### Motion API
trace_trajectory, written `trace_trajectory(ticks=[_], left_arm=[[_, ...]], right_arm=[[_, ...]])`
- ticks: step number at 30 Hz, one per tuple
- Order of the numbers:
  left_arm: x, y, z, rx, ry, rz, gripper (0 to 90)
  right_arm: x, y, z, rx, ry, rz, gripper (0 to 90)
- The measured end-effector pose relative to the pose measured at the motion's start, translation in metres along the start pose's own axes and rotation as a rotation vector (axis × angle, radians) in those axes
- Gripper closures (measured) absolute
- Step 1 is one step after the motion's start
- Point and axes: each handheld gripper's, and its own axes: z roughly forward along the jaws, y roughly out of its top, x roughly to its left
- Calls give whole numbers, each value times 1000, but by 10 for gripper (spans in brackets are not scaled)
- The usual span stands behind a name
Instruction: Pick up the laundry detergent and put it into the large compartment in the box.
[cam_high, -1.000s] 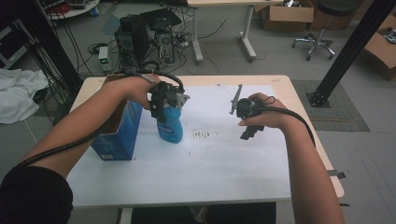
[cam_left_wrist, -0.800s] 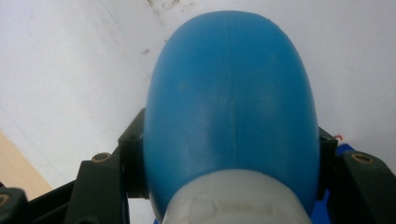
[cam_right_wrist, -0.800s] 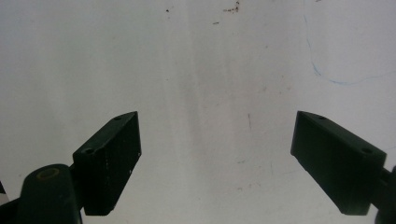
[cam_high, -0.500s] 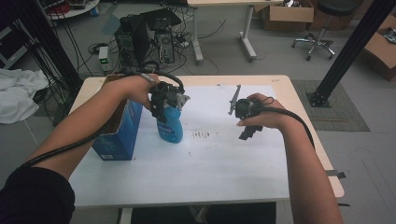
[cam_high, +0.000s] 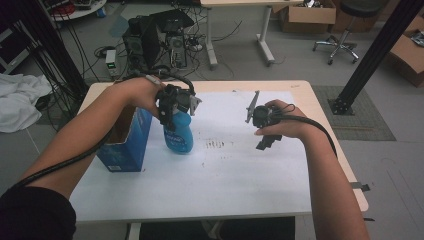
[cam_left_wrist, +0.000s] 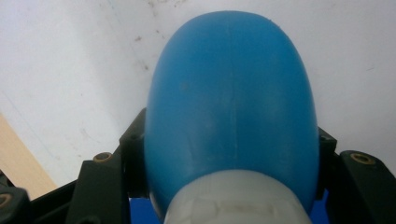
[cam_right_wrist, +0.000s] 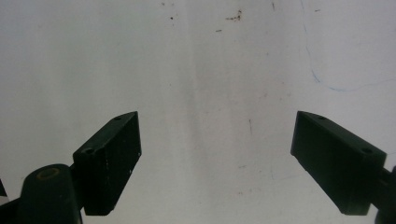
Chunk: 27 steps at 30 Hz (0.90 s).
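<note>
White table sheet (cam_high: 225, 185) is seen beneath a blue bottle (cam_left_wrist: 231, 107) just clamped between the closing jaws of the left gripper (cam_high: 175, 107), so lifting is judged next, while the right gripper (cam_right_wrist: 215, 158) is held open over nothing.

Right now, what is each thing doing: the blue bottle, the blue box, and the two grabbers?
Blue bottle: upright on the white sheet, white cap on, gripped near the top.
Left gripper: jaws shut on the blue bottle, one on each side.
Right gripper: jaws wide open, nothing between them, above the white sheet.
Blue box: standing upright beside the bottle, top open.
</note>
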Motion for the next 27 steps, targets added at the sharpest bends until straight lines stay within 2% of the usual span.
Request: trace_trajectory(ticks=[4, 7, 11, 17, 18, 21, 22, 25, 27], left_arm=[[-4, 1, -6, 14, 12, -53, 385], [-5, 1, -10, 11, 28, -95, 385], [-5, 1, -20, 8, -10, -191, 385], [-7, -2, -38, -6, -41, -369, 384], [-7, -3, -41, -4, -50, -419, 385], [-7, -5, -50, -3, -68, -521, 384], [-8, -6, -54, -4, -66, -549, 384], [-9, -7, -65, -22, -60, -681, 384], [-10, -7, -71, -26, -54, -748, 383]], right_arm=[[-1, -3, -3, -40, -3, -5, 161], [-2, -3, -2, -31, 0, -11, 162], [-2, -2, 0, -26, 4, -26, 164], [-5, -3, -1, -16, 3, -35, 163], [-5, -4, -1, -14, 2, -32, 163], [-3, -6, -3, -9, -2, -41, 164], [-3, -6, -3, -14, -4, -45, 164], [0, -7, -5, -27, -9, -48, 163], [1, -7, -6, -28, -8, -53, 163]])
